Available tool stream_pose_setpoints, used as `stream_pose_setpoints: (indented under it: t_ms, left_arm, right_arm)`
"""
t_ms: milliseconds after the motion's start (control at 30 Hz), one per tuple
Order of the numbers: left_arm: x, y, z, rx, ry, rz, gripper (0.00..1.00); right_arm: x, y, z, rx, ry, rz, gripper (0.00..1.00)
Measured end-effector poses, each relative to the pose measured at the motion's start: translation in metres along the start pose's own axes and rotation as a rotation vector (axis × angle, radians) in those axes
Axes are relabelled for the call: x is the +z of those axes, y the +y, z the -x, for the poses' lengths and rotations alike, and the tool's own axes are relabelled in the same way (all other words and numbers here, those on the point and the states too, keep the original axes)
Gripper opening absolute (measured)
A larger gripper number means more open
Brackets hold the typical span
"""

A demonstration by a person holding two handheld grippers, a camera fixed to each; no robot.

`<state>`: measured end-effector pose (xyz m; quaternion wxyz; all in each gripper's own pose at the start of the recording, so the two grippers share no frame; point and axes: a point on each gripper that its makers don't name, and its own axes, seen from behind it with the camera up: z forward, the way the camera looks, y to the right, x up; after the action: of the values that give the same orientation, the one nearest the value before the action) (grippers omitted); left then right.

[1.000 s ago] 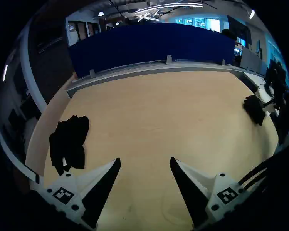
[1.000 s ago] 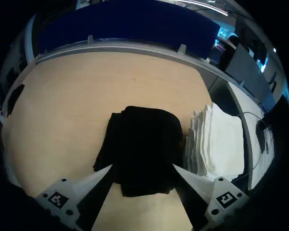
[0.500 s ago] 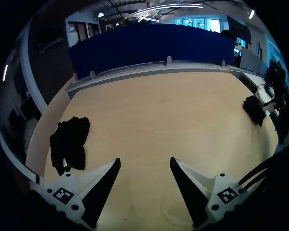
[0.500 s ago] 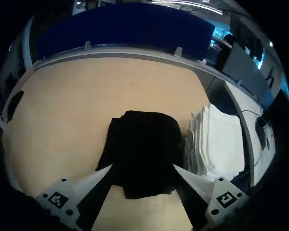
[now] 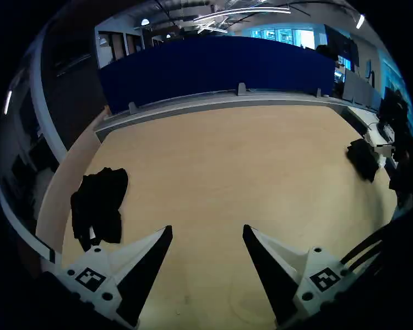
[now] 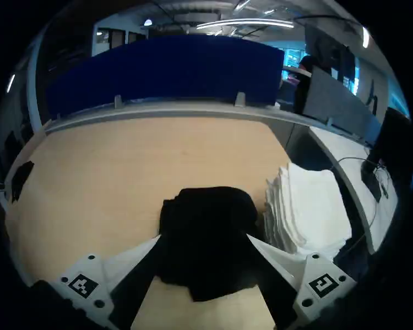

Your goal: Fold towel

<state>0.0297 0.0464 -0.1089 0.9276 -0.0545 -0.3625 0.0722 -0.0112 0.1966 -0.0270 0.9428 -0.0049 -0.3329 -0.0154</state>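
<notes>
In the right gripper view a folded black towel [image 6: 209,234] lies on the wooden table [image 6: 113,170], between and just ahead of my right gripper's [image 6: 204,242] open fingers, which do not press on it. Beside it on the right stands a stack of folded white towels [image 6: 308,212]. In the left gripper view my left gripper [image 5: 206,234] stands open over bare table [image 5: 234,165], nothing between its fingers. A crumpled black towel [image 5: 99,201] lies to its left near the table edge. Another dark cloth heap [image 5: 363,159] sits at the far right.
A blue partition [image 5: 217,66] with a grey rail runs along the table's far edge. In the right gripper view a white side desk with a cable [image 6: 366,187] lies to the right, and a small dark cloth [image 6: 20,179] sits at the table's left edge.
The right gripper has tilted up and drawn back, so the black towel and white stack sit lower in its view. The left gripper has barely moved.
</notes>
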Motion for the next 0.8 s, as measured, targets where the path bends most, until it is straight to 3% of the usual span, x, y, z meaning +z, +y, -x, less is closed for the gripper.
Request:
stream_pose_setpoints:
  t_ms: [300, 500, 800]
  left_arm:
    - [0.003, 0.001, -0.007, -0.023, 0.028, 0.009, 0.95]
    - [0.006, 0.003, -0.017, -0.045, 0.065, 0.02, 0.95]
    - [0.009, -0.002, -0.045, -0.06, 0.167, 0.02, 0.95]
  right_arm:
    - [-0.024, -0.007, -0.059, 0.071, 0.279, 0.03, 1.0]
    - [-0.04, -0.019, -0.085, 0.081, 0.376, 0.03, 1.0]
    - [-0.056, -0.044, -0.115, 0.07, 0.451, 0.033, 1.0]
